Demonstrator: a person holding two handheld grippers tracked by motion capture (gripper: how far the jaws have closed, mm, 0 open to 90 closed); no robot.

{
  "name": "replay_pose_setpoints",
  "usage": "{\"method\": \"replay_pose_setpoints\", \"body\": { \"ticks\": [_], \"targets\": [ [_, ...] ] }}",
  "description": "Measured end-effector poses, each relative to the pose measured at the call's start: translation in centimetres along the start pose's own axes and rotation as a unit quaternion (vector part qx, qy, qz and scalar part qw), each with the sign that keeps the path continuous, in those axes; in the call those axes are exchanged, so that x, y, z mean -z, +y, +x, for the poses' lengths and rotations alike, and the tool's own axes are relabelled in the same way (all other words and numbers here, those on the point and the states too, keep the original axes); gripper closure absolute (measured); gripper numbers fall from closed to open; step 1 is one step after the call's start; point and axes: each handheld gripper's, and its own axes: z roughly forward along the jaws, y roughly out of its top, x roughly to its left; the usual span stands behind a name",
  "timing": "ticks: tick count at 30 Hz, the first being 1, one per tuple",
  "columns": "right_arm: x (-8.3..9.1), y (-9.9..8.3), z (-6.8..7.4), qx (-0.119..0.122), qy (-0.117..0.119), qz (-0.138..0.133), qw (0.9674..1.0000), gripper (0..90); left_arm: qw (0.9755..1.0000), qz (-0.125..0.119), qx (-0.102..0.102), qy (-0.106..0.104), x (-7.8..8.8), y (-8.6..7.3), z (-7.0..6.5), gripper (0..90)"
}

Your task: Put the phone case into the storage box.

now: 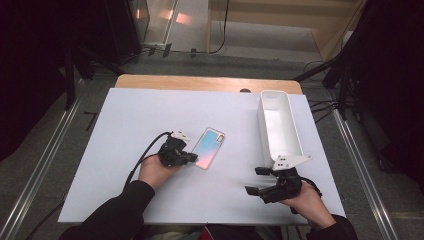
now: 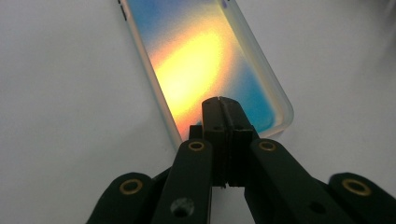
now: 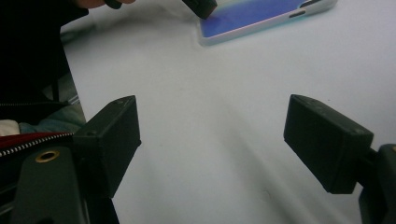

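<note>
Near the middle of the high view, flat on the white desk (image 1: 125, 150): phone (image 1: 208, 148), long axis slanted from lower left to upper right, camera end toward the upper right. Bare desk all around, white bin (image 1: 278, 125) well apart at right. Left claw (image 1: 192, 157) closed on nothing, tips at the phone's lower left edge; right claw (image 1: 254, 180) wide open, empty, low right, pointing left.

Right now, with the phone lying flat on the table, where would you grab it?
By its long edges near the lower end, coming from above. The phone lies flat on the white table, so only its thin sides offer a hold; the open right tool could straddle its narrow width.
</note>
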Motion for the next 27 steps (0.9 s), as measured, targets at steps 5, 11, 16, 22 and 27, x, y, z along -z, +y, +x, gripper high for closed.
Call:
{"method": "replay_pose_setpoints", "body": {
  "ticks": [5, 11, 16, 22, 27],
  "targets": [
    [0.0, 0.0, 0.0, -0.001, 0.001, 0.000, 1.0000, 17.3, 1.0000, 0.003, 0.008, -0.003, 0.7, -0.8, 0.1, 89.1],
    [0.0, 0.0, 0.0, 0.000, 0.001, 0.000, 1.0000, 17.3, 0.9999, 0.002, 0.006, -0.009, 1.0, -1.1, 0.1, 88.6],
    [0.0, 0.0, 0.0, -0.001, 0.001, -0.001, 1.0000, 17.3, 0.9994, -0.020, 0.002, -0.029, 1.6, -1.0, 0.1, 72.5],
    [0.0, 0.0, -0.1, -0.002, 0.000, -0.001, 1.0000, 17.3, 0.9978, -0.047, -0.002, -0.047, 3.2, -1.0, 0.0, 57.1],
    [0.1, 0.0, -0.1, -0.001, -0.002, -0.002, 1.0000, 17.3, 0.9959, -0.062, -0.002, -0.065, 4.4, -1.3, 0.1, 47.0]
  ]
}}
